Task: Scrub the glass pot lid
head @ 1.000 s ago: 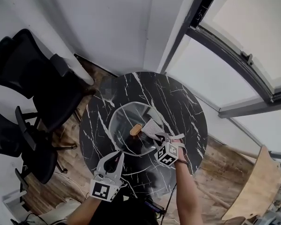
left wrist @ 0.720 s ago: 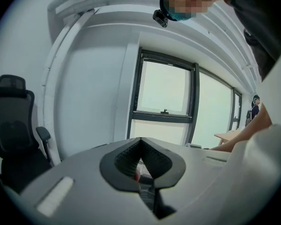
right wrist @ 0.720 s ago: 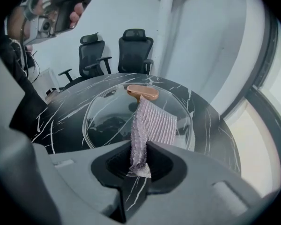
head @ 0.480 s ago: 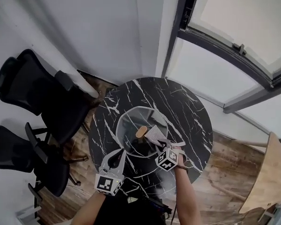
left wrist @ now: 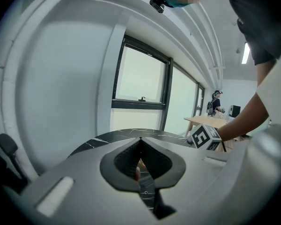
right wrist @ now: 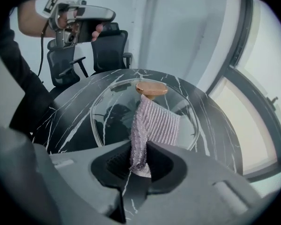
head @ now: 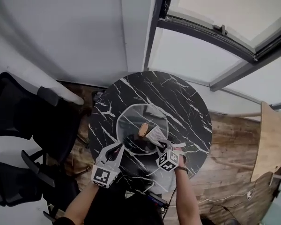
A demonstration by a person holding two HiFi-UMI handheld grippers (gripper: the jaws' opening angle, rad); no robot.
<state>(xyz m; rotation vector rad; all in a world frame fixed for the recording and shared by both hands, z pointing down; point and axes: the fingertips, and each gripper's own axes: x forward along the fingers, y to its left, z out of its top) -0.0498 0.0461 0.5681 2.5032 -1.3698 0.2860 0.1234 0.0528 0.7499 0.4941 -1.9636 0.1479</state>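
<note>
Cloth (right wrist: 155, 122), lilac and ribbed, shows clearly only in the right gripper view. There the right gripper (right wrist: 139, 162) pinches its near end, and the free end drapes forward onto the glass lid (right wrist: 107, 116), reaching up to the wooden knob (right wrist: 151, 89). Only the head view gives the whole layout: the lid lies flat near the middle of the round black marble table (head: 182, 102), with the left gripper (head: 118, 149) by its near-left rim. The right gripper view shows that gripper raised clear of the table. Its own view shows its jaws pressed together, empty.
</note>
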